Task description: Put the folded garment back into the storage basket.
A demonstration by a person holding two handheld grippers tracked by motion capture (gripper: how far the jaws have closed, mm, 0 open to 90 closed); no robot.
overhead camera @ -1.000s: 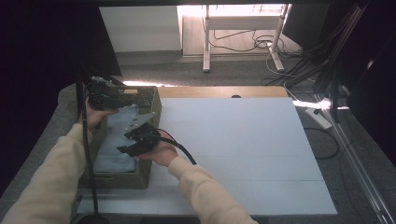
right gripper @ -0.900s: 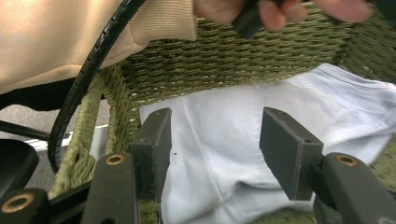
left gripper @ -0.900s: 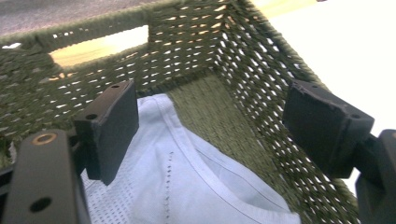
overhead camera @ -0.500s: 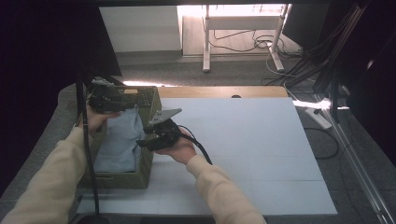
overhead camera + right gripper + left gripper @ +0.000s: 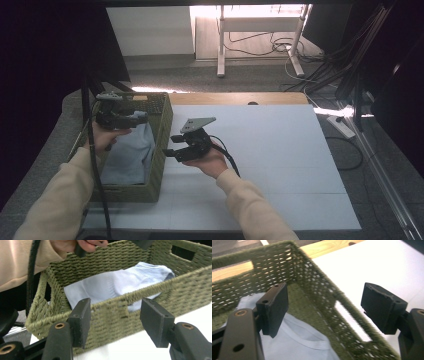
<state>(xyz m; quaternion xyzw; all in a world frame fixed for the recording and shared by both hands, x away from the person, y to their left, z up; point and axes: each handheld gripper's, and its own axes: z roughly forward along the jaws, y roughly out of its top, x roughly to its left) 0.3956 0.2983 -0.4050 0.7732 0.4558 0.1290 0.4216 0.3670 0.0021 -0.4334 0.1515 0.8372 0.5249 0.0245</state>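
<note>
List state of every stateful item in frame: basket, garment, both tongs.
Olive-green woven basket: upright at the table's left edge, open top.
Pale blue folded garment: lying inside the basket, not held.
Left tongs: open, empty, over the basket; jaws have just been closing slightly.
Right tongs: open, empty, outside the basket's right wall, over the white table sheet; jaws have just been opening slightly.

A: Basket (image 5: pixel 161 150): coarse woven olive fibre, rough; garment (image 5: pixel 131 157): soft pale-blue knit cloth.

B: Table cover (image 5: pixel 280 150): smooth matt white; table edge (image 5: pixel 235 98): bare wood; gripper pads (image 5: pixel 157 320): matt black.
</note>
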